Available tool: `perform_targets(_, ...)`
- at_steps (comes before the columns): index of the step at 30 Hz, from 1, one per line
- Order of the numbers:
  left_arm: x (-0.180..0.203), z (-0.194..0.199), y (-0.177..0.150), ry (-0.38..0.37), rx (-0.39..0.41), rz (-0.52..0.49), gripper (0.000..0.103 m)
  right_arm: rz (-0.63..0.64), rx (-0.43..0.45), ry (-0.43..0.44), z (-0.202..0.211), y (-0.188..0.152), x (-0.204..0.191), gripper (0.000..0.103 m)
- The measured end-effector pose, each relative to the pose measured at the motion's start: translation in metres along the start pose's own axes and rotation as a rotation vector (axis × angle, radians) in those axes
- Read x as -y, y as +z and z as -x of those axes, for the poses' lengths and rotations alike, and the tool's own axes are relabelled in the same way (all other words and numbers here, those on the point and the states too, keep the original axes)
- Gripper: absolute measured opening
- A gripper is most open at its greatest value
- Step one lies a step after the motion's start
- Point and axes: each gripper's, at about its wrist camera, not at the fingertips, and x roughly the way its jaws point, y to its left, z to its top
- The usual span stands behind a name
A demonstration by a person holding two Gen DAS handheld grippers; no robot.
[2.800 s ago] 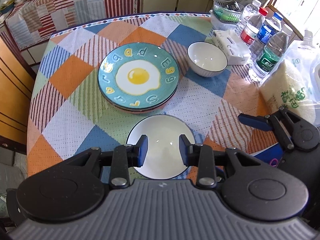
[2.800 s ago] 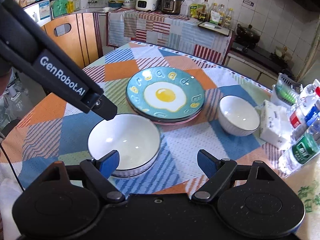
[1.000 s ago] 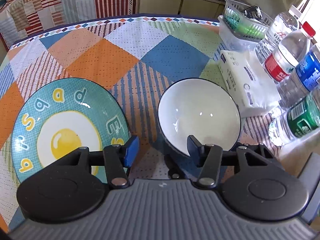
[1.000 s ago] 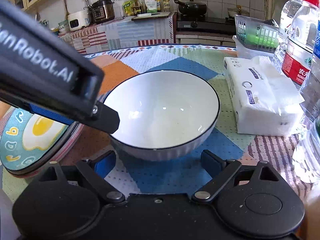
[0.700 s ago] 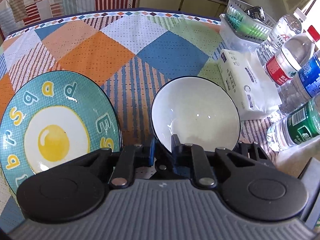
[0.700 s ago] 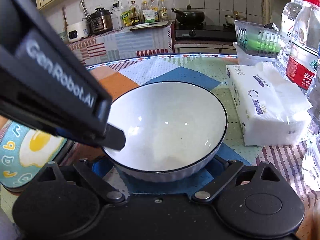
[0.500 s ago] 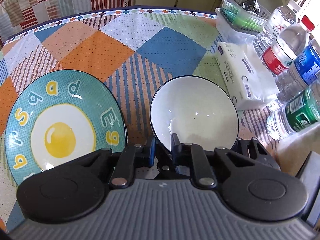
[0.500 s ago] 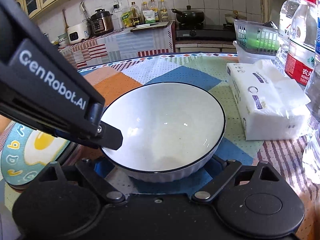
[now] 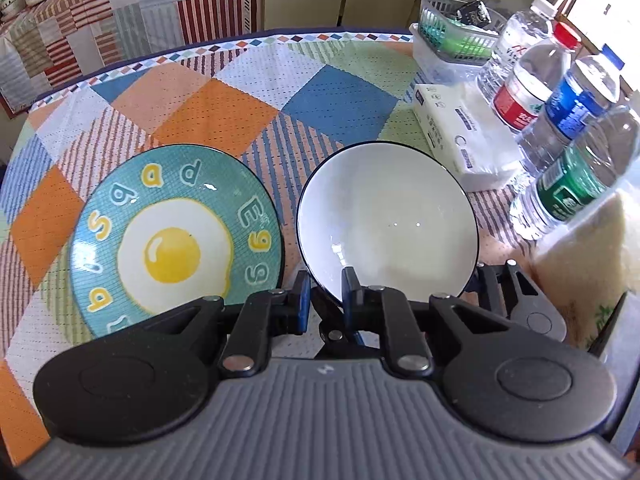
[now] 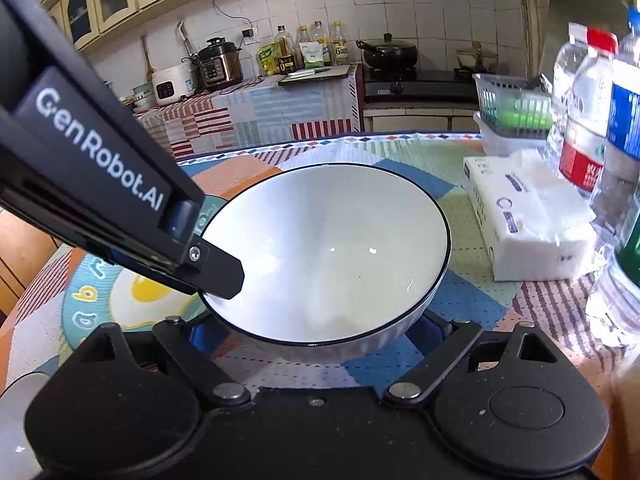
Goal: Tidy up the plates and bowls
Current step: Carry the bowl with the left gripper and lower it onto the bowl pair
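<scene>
A white bowl with a dark rim (image 9: 388, 220) (image 10: 328, 256) is tilted and lifted off the patchwork cloth. My left gripper (image 9: 324, 294) is shut on its near left rim. My right gripper (image 10: 316, 330) sits wide under the bowl, with its blue pads against the bowl's outer sides. A stack of teal fried-egg plates (image 9: 172, 240) (image 10: 120, 300) lies just left of the bowl. The second white bowl is out of view.
A tissue pack (image 9: 460, 132) (image 10: 528, 220), several water bottles (image 9: 560, 120) (image 10: 588, 120) and a plastic basket (image 9: 452, 32) stand to the right. A bag of rice (image 9: 592, 256) is at the near right. The table's far edge (image 9: 240, 40) runs behind.
My left gripper has closed on the bowl's rim. The right gripper has slid under the bowl, which has risen and tilted. Both moved here from the near bowl.
</scene>
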Motion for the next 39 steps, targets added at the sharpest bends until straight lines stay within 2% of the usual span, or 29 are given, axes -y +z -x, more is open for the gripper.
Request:
perform_targets(8,-0.015,0.053,-0.033,0.019,0.029,-0.027,0.015,0.041,0.038,0.018,0.043,-0.006,-0.039,0.094)
perform_targets(19,-0.048,0.120,-0.072,-0.006,0.050,-0.001,0.016,0.115,0.051,0.063,0.097,-0.004,-0.090,0.093)
perform_targets(26,-0.068,0.137,-0.097,0.008,0.045,0.024,0.016,0.154,0.023,0.119,0.116,-0.013,-0.113,0.092)
perform_targets(32,-0.085,0.151,-0.118,0.031,0.060,0.030,0.016,0.224,0.054,0.198,0.124,-0.023,-0.126,0.091)
perform_targets(39,-0.100,0.133,-0.130,0.039,0.022,0.052,0.016,0.268,0.006,0.230,0.113,-0.038,-0.143,0.090)
